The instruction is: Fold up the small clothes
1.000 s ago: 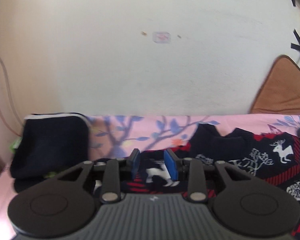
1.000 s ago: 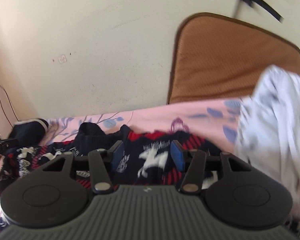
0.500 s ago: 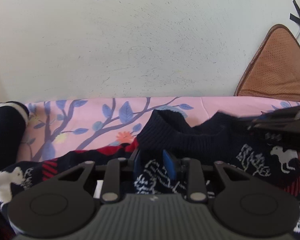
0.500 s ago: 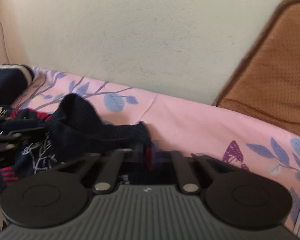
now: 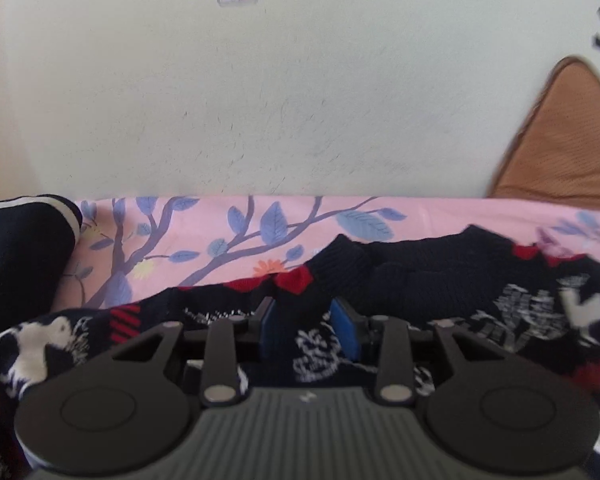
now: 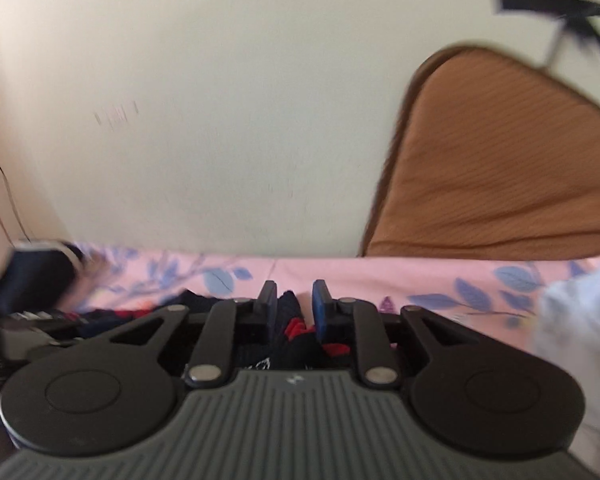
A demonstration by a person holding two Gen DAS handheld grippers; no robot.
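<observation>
On the pink sheet (image 5: pixel 420 210) printed with blue leaves lies a dark knitted sweater (image 5: pixel 412 280) with red and white patterns, its ribbed collar pointing toward the pale wall (image 5: pixel 300 100). Low over the sweater's left part hangs the left gripper (image 5: pixel 306 330); its jaws have just been opening a little, and the knit lies between the blue pads (image 5: pixel 345 332), though whether they press on it cannot be told. At the sweater's right edge the right gripper (image 6: pixel 294 312) has a bunched fold of the sweater (image 6: pixel 296 332) between its jaws, which have just been opening; the fold touches the left pad, and a gap shows beside the right one. A brown cushion (image 6: pixel 496 168) leans on the wall, pale cloth (image 6: pixel 580 320) lies far right, and another dark garment (image 5: pixel 16 256) sits at the left.
</observation>
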